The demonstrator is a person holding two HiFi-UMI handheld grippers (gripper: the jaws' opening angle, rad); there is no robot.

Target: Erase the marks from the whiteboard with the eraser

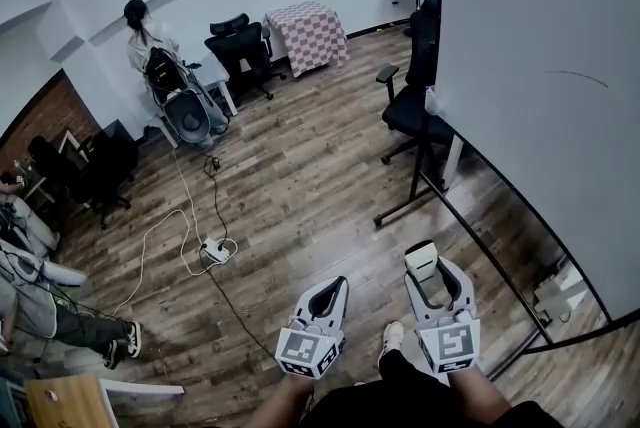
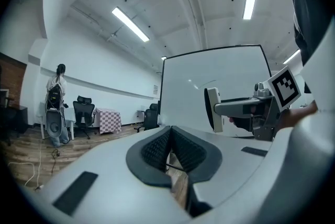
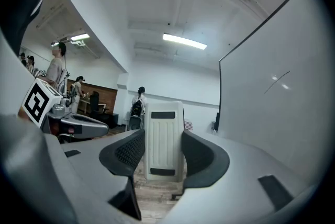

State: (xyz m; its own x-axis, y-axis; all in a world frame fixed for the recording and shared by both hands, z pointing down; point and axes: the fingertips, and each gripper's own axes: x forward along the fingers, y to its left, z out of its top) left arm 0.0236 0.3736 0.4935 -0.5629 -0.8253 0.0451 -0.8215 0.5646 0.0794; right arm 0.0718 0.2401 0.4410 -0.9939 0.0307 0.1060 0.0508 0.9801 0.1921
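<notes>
A large whiteboard (image 1: 545,76) on a wheeled stand fills the right of the head view, with a thin dark mark (image 1: 578,74) on it. The mark (image 3: 277,81) shows faintly in the right gripper view too. My right gripper (image 1: 428,268) is shut on a white eraser (image 1: 421,257), held low in front of the board; the eraser (image 3: 164,140) stands upright between the jaws. My left gripper (image 1: 328,297) is beside it, shut with nothing in it. In the left gripper view the whiteboard (image 2: 214,92) and the eraser (image 2: 213,108) show ahead.
Black office chairs (image 1: 412,101) stand by the board's left end and further back (image 1: 240,44). A checkered-cloth table (image 1: 308,34) sits at the far wall. A power strip with cables (image 1: 216,250) lies on the wood floor. A person (image 1: 142,38) stands far left.
</notes>
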